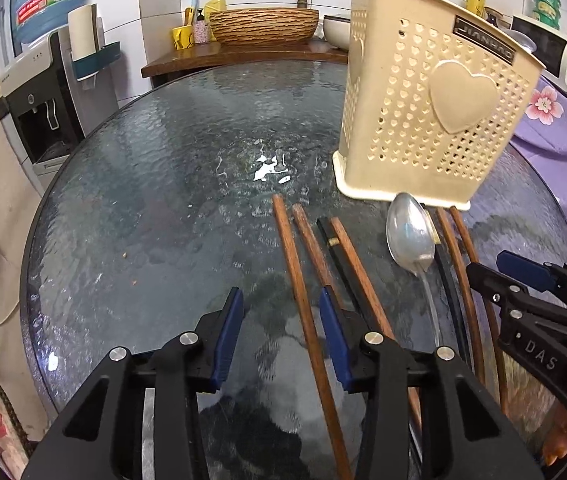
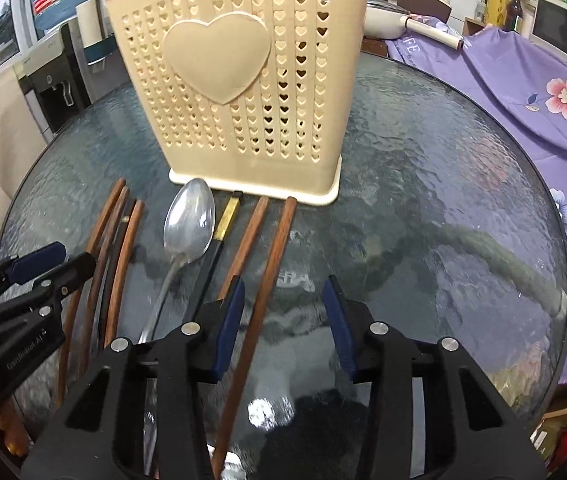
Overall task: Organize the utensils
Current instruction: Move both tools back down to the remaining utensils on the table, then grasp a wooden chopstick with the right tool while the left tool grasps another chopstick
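On the round rippled-glass table (image 1: 143, 208), my left gripper (image 1: 281, 332) and right gripper (image 2: 283, 320) hover wide open, holding nothing; wooden chopsticks (image 2: 267, 264) and a steel spoon (image 2: 189, 228) lie ahead, before the beige holder (image 2: 239, 80), purple cloth (image 2: 523, 92) to the right.

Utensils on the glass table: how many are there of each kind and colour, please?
Brown wooden chopsticks: 5
Black chopsticks: 2
Silver metal spoon: 1
Total: 8
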`<action>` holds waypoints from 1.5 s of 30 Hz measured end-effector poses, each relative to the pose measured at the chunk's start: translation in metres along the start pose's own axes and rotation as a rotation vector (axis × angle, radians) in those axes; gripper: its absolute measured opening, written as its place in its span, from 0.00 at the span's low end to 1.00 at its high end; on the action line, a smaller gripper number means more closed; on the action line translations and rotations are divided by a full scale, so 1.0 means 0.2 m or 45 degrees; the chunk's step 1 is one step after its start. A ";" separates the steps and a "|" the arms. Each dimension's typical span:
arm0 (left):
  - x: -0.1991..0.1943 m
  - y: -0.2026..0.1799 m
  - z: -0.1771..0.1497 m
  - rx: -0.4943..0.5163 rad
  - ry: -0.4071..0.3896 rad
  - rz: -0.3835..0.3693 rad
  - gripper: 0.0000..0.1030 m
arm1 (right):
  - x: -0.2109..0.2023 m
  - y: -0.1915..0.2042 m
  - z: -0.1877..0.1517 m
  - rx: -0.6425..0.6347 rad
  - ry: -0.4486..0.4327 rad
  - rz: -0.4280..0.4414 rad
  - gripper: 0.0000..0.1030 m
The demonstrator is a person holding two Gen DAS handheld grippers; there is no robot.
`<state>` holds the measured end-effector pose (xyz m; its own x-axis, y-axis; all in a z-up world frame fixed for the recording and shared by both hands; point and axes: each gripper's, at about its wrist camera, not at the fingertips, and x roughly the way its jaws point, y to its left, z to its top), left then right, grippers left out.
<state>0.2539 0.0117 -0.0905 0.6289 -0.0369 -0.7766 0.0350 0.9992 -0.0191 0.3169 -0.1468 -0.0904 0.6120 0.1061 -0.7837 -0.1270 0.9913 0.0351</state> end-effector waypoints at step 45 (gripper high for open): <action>0.16 -0.05 0.20 -0.020 0.049 0.076 0.07 | 0.06 -0.13 0.13 0.130 -0.064 0.068 0.08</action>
<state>0.3046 -0.0009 -0.0910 0.5994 0.0228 -0.8001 -0.0136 0.9997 0.0183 0.3475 -0.1685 -0.0853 0.6449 0.1599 -0.7473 -0.0820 0.9867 0.1404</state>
